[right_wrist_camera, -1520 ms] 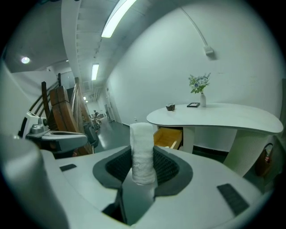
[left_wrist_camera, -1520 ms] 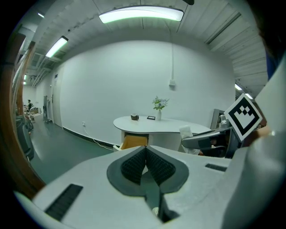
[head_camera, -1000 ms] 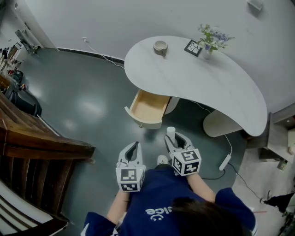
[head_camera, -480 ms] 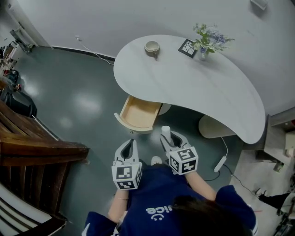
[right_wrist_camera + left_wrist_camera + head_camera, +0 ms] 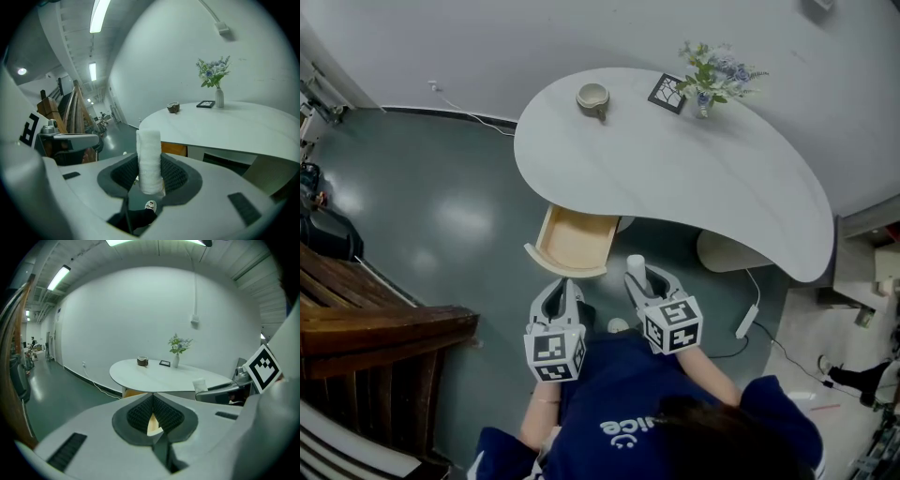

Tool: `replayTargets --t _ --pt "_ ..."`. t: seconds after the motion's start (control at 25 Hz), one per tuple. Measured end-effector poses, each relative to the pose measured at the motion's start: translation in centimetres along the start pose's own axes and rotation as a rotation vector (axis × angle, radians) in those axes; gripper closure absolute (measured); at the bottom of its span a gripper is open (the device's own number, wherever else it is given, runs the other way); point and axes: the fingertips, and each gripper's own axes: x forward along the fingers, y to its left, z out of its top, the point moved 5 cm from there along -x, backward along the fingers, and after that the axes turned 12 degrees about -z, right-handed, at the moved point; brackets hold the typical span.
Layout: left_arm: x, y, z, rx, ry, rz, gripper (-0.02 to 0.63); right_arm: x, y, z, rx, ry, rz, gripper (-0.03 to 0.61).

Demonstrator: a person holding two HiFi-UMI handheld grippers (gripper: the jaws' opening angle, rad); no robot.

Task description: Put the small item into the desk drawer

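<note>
A small white roll [image 5: 150,161] stands upright between the pads of my right gripper [image 5: 150,174], which is shut on it. In the head view the roll [image 5: 636,265] and right gripper [image 5: 645,281] hover just right of the open wooden drawer [image 5: 572,242] under the white curved desk [image 5: 675,178]. My left gripper [image 5: 561,295] hangs just below the drawer's front, and its tips meet with nothing held. In the left gripper view its pads [image 5: 140,414] touch at the top, with the drawer's wood [image 5: 153,425] showing through the small gap below them.
On the desk stand a small cup [image 5: 592,96], a patterned square card [image 5: 667,92] and a vase of flowers [image 5: 705,75]. Dark wooden furniture [image 5: 375,328] fills the left side. A cable and power strip [image 5: 745,321] lie on the floor near the desk's pedestal [image 5: 727,251].
The desk and open drawer have come nearer and shifted left in the head view as both grippers moved toward them. The right gripper still holds the roll.
</note>
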Motion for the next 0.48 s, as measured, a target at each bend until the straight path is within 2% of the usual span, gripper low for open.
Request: replayTargets --t 0.24,0.48 --pt "1.8 3.5 2.0 0.02 0.005 -0.063 0.611 2.3 0.9 1.9 0.011 -0.002 -0.054 0.431" --pt "3.7 7.2 2.6 0.005 0.028 -0.122 0.611 4.5 2.6 2.9 0.002 0.014 -0.107 0.431"
